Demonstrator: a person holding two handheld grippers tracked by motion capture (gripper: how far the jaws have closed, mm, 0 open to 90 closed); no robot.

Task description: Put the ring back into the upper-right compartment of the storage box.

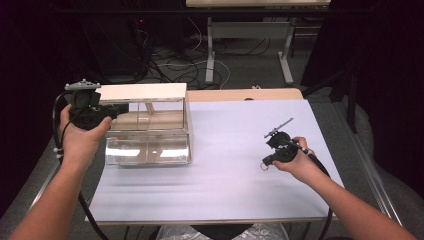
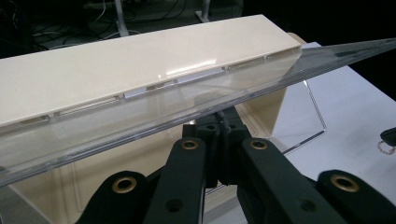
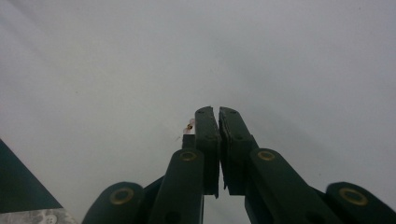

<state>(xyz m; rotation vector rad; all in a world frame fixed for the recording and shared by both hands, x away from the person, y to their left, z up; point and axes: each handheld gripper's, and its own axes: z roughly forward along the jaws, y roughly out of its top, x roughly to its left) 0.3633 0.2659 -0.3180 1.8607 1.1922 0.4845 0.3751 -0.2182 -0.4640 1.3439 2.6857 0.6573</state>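
The left tool (image 1: 111, 113), jaws closed, pinches the edge of the clear lid (image 2: 196, 105) of a cream-coloured box (image 1: 150, 127) and holds it tilted up on its hinge. The right tool (image 1: 267, 159), at about 4 o'clock from the box and well apart from it, also has its jaws closed; a small ring-shaped trinket (image 1: 264, 166) hangs at its tip, though what it is cannot be told.

Both work over a pale lilac sheet (image 1: 225, 165) that covers most of the table (image 1: 240, 94), whose bare wooden edge shows at 12 o'clock. The box stands at the sheet's 10 o'clock corner. Beyond it, a grey floor strewn with cables, the metal legs of another table (image 1: 247, 45) and black curtains close the room.

The left gripper view shows the cream hinge bar (image 2: 140, 60) along the top of the box and the lid's clear edge crossing above the black jaws, details lost from the high view. The right gripper view looks along its jaws to the blank sheet, with a tiny gold-coloured speck (image 3: 189, 125) beside the left jaw's tip.

No writing can be read.
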